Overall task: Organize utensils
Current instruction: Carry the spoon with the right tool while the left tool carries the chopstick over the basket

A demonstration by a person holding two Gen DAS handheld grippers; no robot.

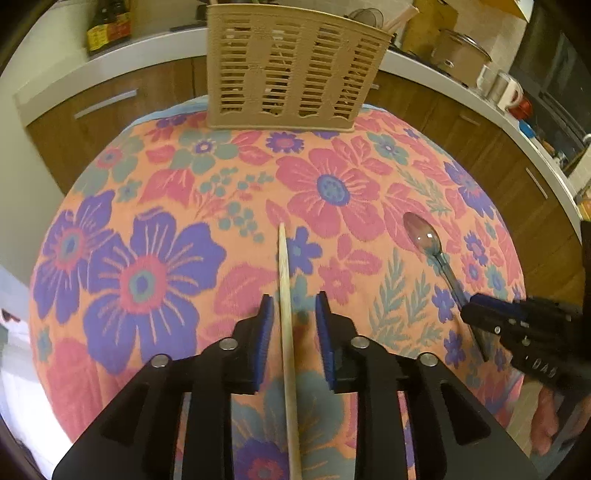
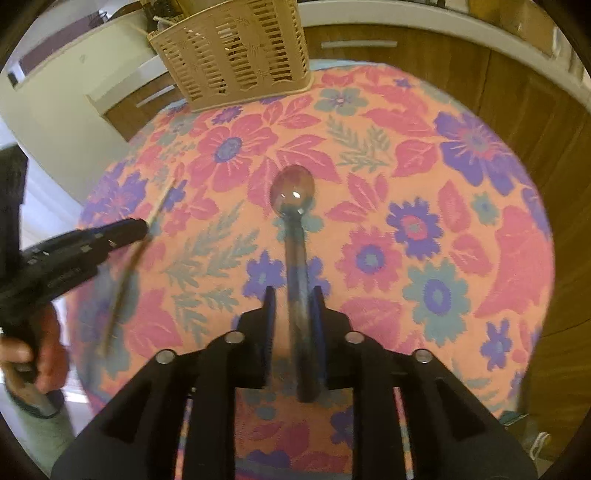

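Note:
A beige slatted utensil basket (image 1: 291,70) stands at the far edge of the flowered table; it also shows in the right wrist view (image 2: 236,48). A pale wooden chopstick (image 1: 286,302) lies on the cloth between the open fingers of my left gripper (image 1: 294,314), touching neither pad. A clear bluish plastic spoon (image 2: 295,236) lies bowl away from me, its handle between the open fingers of my right gripper (image 2: 293,306). The spoon (image 1: 424,236) and the right gripper (image 1: 480,310) show at the right of the left wrist view. The left gripper (image 2: 136,229) and the chopstick (image 2: 162,203) show at the left of the right wrist view.
The round table carries an orange cloth (image 1: 166,192) with pink and purple flowers. Brown cabinets under a white counter (image 1: 110,59) curve behind it, with a dark bottle (image 1: 109,26), pots (image 1: 460,55) and a kettle (image 1: 508,90) on top.

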